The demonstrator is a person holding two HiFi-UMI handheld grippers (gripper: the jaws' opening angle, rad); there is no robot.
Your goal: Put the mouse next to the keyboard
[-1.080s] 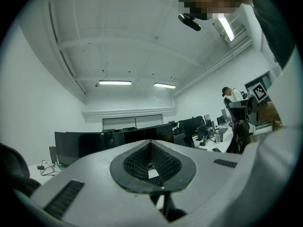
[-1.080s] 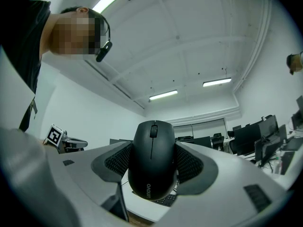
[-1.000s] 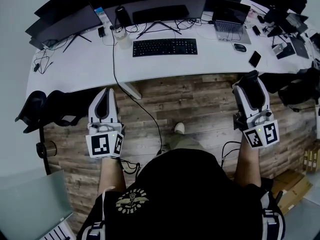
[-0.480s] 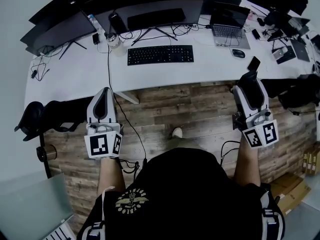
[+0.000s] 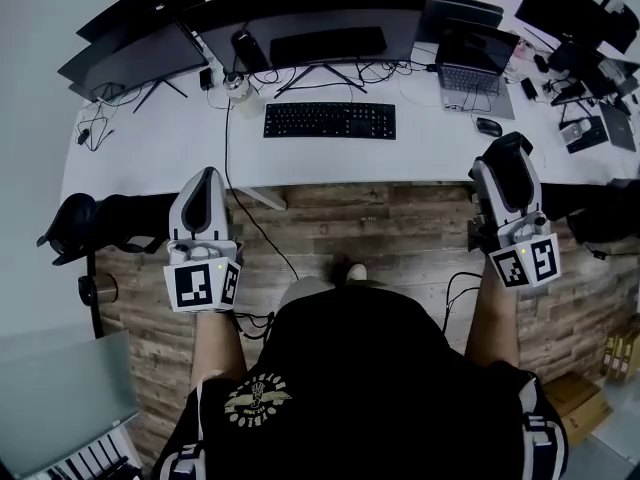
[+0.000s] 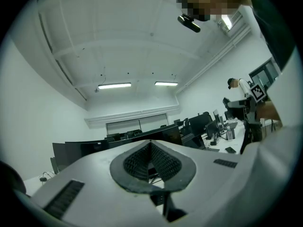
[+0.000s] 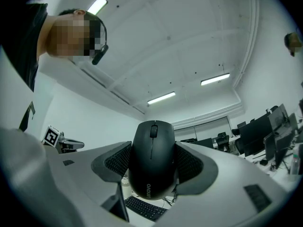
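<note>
A black mouse (image 7: 152,174) is clamped between the pads of my right gripper (image 7: 153,157), which is shut on it and tilted up toward the ceiling. In the head view the right gripper (image 5: 508,153) hovers at the desk's front edge, right of the black keyboard (image 5: 330,120), with the mouse (image 5: 510,144) dark at its tip. The keyboard (image 7: 144,208) also shows below the held mouse. My left gripper (image 5: 204,180) is at the desk's front edge, left of the keyboard. Its jaws (image 6: 152,161) are shut with nothing between them.
The white desk (image 5: 160,153) carries dark monitors (image 5: 320,18), a laptop (image 5: 476,63), a second small mouse (image 5: 488,126), a jar (image 5: 236,86) and cables. A black chair (image 5: 95,220) stands at the left. A cable (image 5: 265,233) trails over the wooden floor.
The desk and keyboard have come closer and lower in the head view. Both grippers now reach the desk's front edge, the mouse still held by the right one.
</note>
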